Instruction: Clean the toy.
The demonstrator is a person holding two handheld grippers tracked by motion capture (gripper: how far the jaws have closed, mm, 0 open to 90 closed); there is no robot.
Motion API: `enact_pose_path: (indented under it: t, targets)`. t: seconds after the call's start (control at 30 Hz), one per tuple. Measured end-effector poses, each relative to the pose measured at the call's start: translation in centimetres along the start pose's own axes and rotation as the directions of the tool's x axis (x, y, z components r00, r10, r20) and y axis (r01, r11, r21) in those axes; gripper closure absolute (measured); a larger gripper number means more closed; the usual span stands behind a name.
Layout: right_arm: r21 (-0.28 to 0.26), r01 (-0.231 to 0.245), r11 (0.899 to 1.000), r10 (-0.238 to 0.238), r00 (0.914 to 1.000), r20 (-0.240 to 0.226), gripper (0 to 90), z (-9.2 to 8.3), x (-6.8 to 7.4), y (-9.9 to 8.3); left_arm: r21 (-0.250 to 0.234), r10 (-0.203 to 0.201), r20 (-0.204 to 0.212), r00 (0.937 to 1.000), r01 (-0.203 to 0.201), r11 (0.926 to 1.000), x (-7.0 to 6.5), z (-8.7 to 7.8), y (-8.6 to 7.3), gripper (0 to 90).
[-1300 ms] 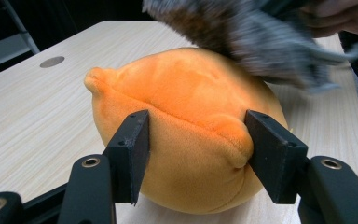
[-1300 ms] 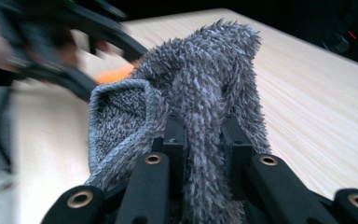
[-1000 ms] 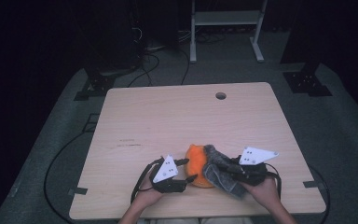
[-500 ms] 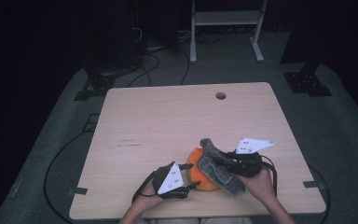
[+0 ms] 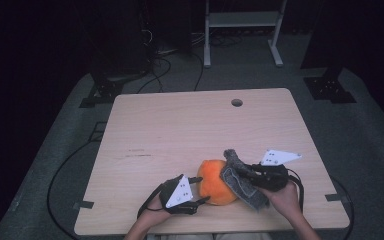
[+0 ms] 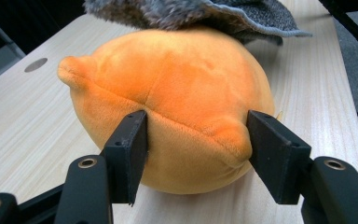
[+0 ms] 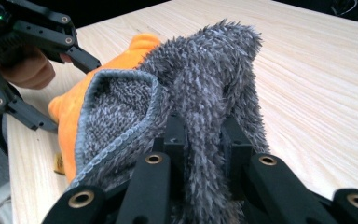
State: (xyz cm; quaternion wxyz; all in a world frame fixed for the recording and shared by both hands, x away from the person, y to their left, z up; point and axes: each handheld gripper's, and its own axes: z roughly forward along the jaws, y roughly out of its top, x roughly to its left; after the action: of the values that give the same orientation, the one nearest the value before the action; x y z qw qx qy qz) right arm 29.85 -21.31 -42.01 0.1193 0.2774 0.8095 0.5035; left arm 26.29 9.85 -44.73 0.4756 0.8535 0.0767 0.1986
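— What do you have in your two hands now?

— With my left gripper (image 5: 201, 189) I reach to the orange plush ball (image 5: 217, 181). Its jaws are spread, one on each side of the ball; in the left gripper view they stand against the plush (image 6: 177, 112), but I cannot tell if they press it.

— And the other hand?

— My right gripper (image 7: 200, 140) is pinching the grey fuzzy cloth (image 7: 205, 88). The jaws are pressed together on a fold of it, and the cloth stands up between them.

— Where is the ball?

— It sits on the wooden table (image 5: 180, 130), near the front edge, between my two grippers. The cloth (image 5: 242, 180) lies over its right side and touches it. My right hand (image 5: 286, 197) is just behind the cloth.
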Motion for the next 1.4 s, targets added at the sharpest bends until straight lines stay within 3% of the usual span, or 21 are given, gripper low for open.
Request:
enact_pose_path:
  t: [0.07,0.1,0.2,0.27,0.33,0.37,0.4,0.53,0.63,0.7,0.77,0.83,0.93,1.03,1.07,1.1,1.17,1.2,1.27,1.33,1.4]
  targets:
    - [-0.006,0.013,1.0,-0.013,0.9999,-0.008,75.4,0.0,0.4,0.1,-0.003,-0.034,0.028,0.999,0.034,0.9994,0.3,-0.1,-0.1,32.2]
    - [-0.008,0.031,0.999,-0.031,0.9995,-0.005,75.3,0.2,0.7,0.2,-0.024,-0.087,0.049,0.9951,0.088,0.9959,0.6,-0.2,-0.1,25.1]
    - [-0.011,0.077,0.997,-0.077,0.9969,-0.016,75.3,0.3,1.7,0.5,-0.126,-0.216,0.058,0.9746,0.222,0.9669,1.7,-0.7,0.1,14.1]
    - [-0.022,0.118,0.993,-0.118,0.9923,-0.036,75.3,0.4,2.4,0.6,-0.135,-0.257,0.038,0.9657,0.26,0.9562,2.2,-0.5,0.5,13.0]
    - [-0.025,0.18,0.983,-0.181,0.9826,-0.042,75.3,0.6,3.5,0.7,-0.096,-0.263,0.003,0.9649,0.262,0.9604,2.3,0.1,0.5,12.5]
    - [-0.024,0.188,0.982,-0.189,0.981,-0.043,75.2,0.6,3.6,0.7,-0.074,-0.252,-0.009,0.9676,0.251,0.9652,2.2,0.4,0.4,13.5]
    - [-0.022,0.192,0.981,-0.193,0.9802,-0.046,75.3,0.6,3.6,0.7,-0.072,-0.254,-0.006,0.9673,0.253,0.9649,2.1,0.5,0.3,13.8]
    - [-0.008,0.118,0.993,-0.118,0.9914,-0.058,75.2,0.4,1.9,0.1,-0.063,-0.247,-0.013,0.9688,0.246,0.9672,1.9,0.3,0.2,20.6]
    - [0.02,0.057,0.998,-0.057,0.9982,-0.021,75.3,0.0,0.7,-0.6,-0.046,-0.233,-0.018,0.9722,0.232,0.9715,1.8,0.2,0.0,22.0]
    - [0.022,0.046,0.999,-0.046,0.9989,-0.006,75.3,-0.3,0.6,-0.6,-0.039,-0.233,-0.014,0.9723,0.232,0.9718,1.8,0.0,-0.1,22.1]
    - [-0.022,0.043,0.999,-0.044,0.9986,-0.031,75.2,-0.6,1.0,-0.3,-0.039,-0.234,-0.006,0.9723,0.233,0.9716,2.0,-0.2,-0.2,21.7]
    - [-0.024,0.062,0.998,-0.063,0.9967,-0.052,75.2,-0.3,1.6,0.0,-0.039,-0.253,0.004,0.9674,0.253,0.9666,2.3,-0.4,-0.1,17.1]
    - [0.004,0.116,0.993,-0.116,0.9917,-0.057,75.3,0.2,2.7,0.0,-0.045,-0.322,0.013,0.9467,0.322,0.9456,3.2,-0.5,0.4,6.7]
    - [-0.004,0.145,0.989,-0.145,0.9859,-0.083,75.3,0.2,3.1,0.0,-0.029,-0.375,0.064,0.9247,0.378,0.9255,4.0,0.1,0.8,2.6]
    - [-0.003,0.151,0.989,-0.151,0.9849,-0.085,75.3,0.2,3.2,-0.1,-0.007,-0.391,0.101,0.9147,0.394,0.9191,4.1,0.7,0.7,2.6]
    - [-0.002,0.152,0.988,-0.152,0.9845,-0.089,75.3,0.1,3.2,-0.2,0.043,-0.413,0.136,0.9005,0.411,0.9106,4.2,1.4,0.5,2.7]
    - [0.004,0.148,0.989,-0.147,0.984,-0.1,75.2,0.0,3.1,-0.5,0.068,-0.443,0.186,0.8773,0.438,0.8965,4.3,2.2,0.3,3.0]
    - [0.008,0.15,0.989,-0.149,0.9841,-0.098,75.2,-0.1,3.0,-0.6,0.059,-0.44,0.185,0.8787,0.437,0.8976,4.3,2.2,0.3,6.9]
    - [0.01,0.133,0.991,-0.131,0.9864,-0.099,75.2,-0.4,2.8,-0.8,0.022,-0.411,0.173,0.8951,0.414,0.9101,4.2,1.9,0.6,18.3]
    - [0.011,0.111,0.994,-0.109,0.9886,-0.103,75.2,-0.9,2.2,-0.7,-0.043,-0.364,0.149,0.9192,0.374,0.9263,3.9,1.8,1.1,27.9]
    - [0.003,0.109,0.994,-0.108,0.9906,-0.084,75.2,-1.7,1.9,-0.3,-0.09,-0.302,0.104,0.9477,0.311,0.9461,3.6,1.9,1.6,29.9]
